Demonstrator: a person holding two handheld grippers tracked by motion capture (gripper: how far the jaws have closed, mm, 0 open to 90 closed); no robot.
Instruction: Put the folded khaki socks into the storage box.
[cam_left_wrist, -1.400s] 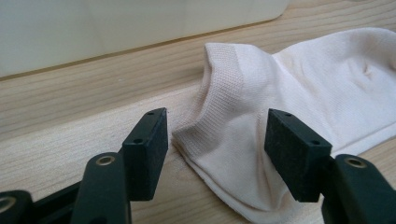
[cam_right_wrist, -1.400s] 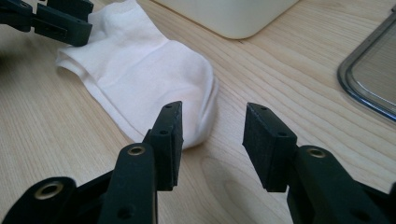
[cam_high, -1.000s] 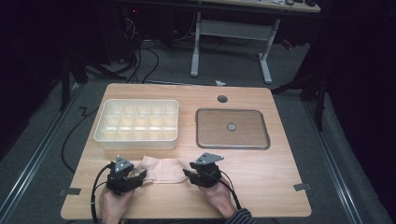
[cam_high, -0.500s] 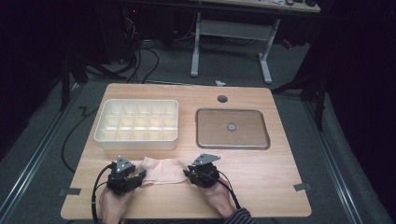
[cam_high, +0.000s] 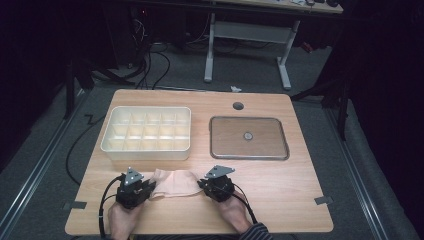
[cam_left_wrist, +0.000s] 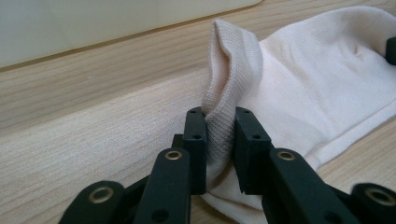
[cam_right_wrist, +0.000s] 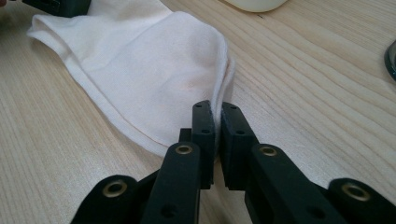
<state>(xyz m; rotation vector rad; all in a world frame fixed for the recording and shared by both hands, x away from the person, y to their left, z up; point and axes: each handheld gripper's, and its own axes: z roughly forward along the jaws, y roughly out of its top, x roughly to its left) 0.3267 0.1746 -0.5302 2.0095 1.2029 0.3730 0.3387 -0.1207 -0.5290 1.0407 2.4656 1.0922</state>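
Observation:
A pale pink sock (cam_high: 176, 182) lies flat on the wooden table (cam_high: 280, 195) near its front edge, stretched between my two grippers. My left gripper (cam_high: 145, 189) is shut on the sock's ribbed cuff (cam_left_wrist: 224, 93), which bunches up between the jaws of the left gripper (cam_left_wrist: 219, 130). My right gripper (cam_high: 204, 185) is shut on the sock's thin toe-end edge (cam_right_wrist: 223, 65), pinched between the jaws of the right gripper (cam_right_wrist: 218, 122). The sock (cam_right_wrist: 144, 60) spreads away from it toward the other gripper.
A white divided box (cam_high: 147, 133) with several compartments stands at the back left. A metal tray (cam_high: 248, 137) with a small round knob sits at the back right. A cable hole (cam_high: 238, 106) lies near the far edge.
The right gripper has shifted slightly left, toward the left one, and the sock between them looks a little less stretched. Both stay shut on the sock.

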